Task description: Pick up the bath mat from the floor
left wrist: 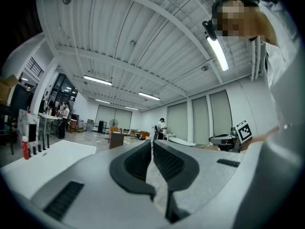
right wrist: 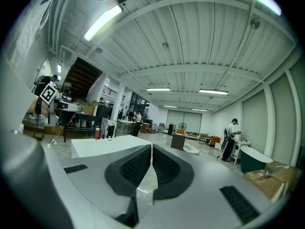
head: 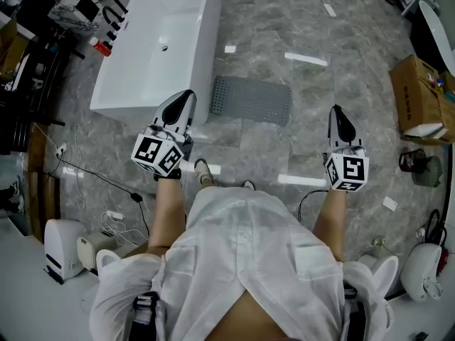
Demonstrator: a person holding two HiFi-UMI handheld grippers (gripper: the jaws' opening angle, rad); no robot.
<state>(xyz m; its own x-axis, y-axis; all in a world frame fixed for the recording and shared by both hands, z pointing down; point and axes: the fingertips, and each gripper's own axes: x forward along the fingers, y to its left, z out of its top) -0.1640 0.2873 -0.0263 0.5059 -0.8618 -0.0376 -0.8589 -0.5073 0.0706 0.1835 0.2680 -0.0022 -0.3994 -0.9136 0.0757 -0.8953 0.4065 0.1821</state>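
Observation:
A grey bath mat [head: 252, 99] with a dotted surface lies flat on the marble floor, just right of the white bathtub [head: 158, 45]. My left gripper [head: 185, 96] is held at the tub's near right corner, short of the mat's left end, jaws shut and empty. My right gripper [head: 338, 112] is held right of the mat and nearer to me, also shut on nothing. In the left gripper view the black pads [left wrist: 143, 159] meet tip to tip. The right gripper view shows its pads [right wrist: 164, 166] closed too. Both gripper cameras look level across the hall, and neither shows the mat.
An open cardboard box [head: 421, 98] stands at the right. Cables and a power strip [head: 114, 216] trail over the floor at the left, near white appliances [head: 62, 247]. A dark tub [right wrist: 257, 159] and people stand far off in the hall.

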